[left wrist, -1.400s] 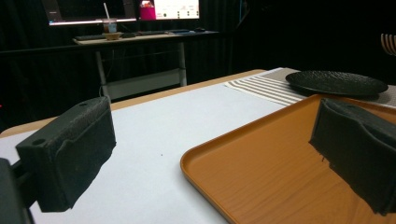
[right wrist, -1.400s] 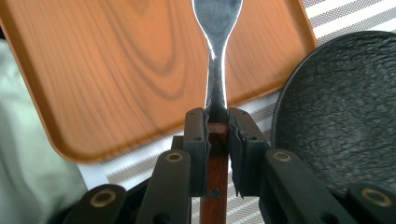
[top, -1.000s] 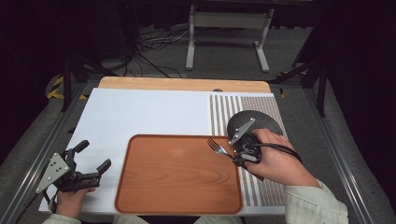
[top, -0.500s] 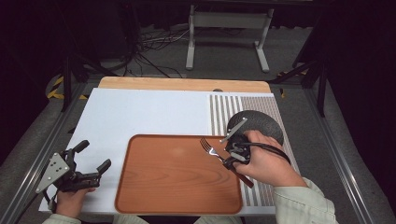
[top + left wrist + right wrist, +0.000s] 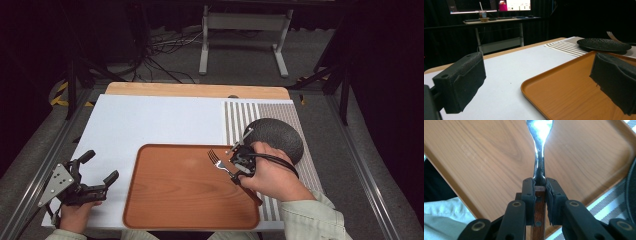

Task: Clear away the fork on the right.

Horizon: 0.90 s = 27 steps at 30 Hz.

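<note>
A fork (image 5: pixel 216 158) with a steel head and a brown wooden handle hangs over the right part of the wooden tray (image 5: pixel 185 200), tines pointing far-left. My right gripper (image 5: pixel 235 173) is shut on it where steel meets wood. In the right gripper view the right gripper (image 5: pixel 540 187) clamps the fork (image 5: pixel 539 135) above the tray (image 5: pixel 486 157). My left gripper (image 5: pixel 99 167) rests open at the table's front left corner, beside the tray's left edge. In the left gripper view the left gripper (image 5: pixel 539 82) has nothing between its pads, which frame the tray (image 5: pixel 564 92).
A dark round plate (image 5: pixel 277 137) lies on a striped placemat (image 5: pixel 240 120) at the right, just behind my right hand; the plate (image 5: pixel 604 44) sits past the tray. A white table surface (image 5: pixel 150 120) spreads to the left. A wooden strip (image 5: pixel 195 90) runs along the far edge.
My right gripper has carried the fork leftward, from over the plate's edge and placemat to over the tray. The left gripper has stayed still and open.
</note>
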Each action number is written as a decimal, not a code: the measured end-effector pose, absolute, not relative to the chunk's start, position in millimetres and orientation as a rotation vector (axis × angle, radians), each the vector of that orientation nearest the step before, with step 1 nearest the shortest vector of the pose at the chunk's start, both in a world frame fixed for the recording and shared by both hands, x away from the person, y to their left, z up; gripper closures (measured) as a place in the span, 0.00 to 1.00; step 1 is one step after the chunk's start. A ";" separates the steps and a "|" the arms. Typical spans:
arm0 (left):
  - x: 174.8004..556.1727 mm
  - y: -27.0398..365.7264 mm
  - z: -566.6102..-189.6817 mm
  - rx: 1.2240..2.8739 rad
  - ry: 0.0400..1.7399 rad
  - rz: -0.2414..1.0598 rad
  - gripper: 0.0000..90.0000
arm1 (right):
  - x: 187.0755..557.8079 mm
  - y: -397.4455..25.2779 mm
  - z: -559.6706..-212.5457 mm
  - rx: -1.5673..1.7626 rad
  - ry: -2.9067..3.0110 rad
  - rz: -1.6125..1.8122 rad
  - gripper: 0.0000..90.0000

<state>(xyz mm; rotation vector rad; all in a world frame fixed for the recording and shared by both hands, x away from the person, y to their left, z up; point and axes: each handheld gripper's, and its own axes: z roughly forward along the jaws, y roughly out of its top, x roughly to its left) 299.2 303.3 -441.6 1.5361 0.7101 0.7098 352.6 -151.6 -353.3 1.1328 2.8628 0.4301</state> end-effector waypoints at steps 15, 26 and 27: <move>299.4 303.4 -441.6 1.533 0.711 0.710 0.01 | 359.0 -134.7 -379.9 1.306 2.857 0.357 0.87; 299.4 303.8 -441.4 1.532 0.710 0.711 0.01 | 363.0 -133.0 -393.4 1.407 2.838 0.283 0.87; 299.4 303.7 -441.5 1.533 0.710 0.711 0.01 | 363.3 -132.6 -394.4 1.426 2.829 0.277 0.87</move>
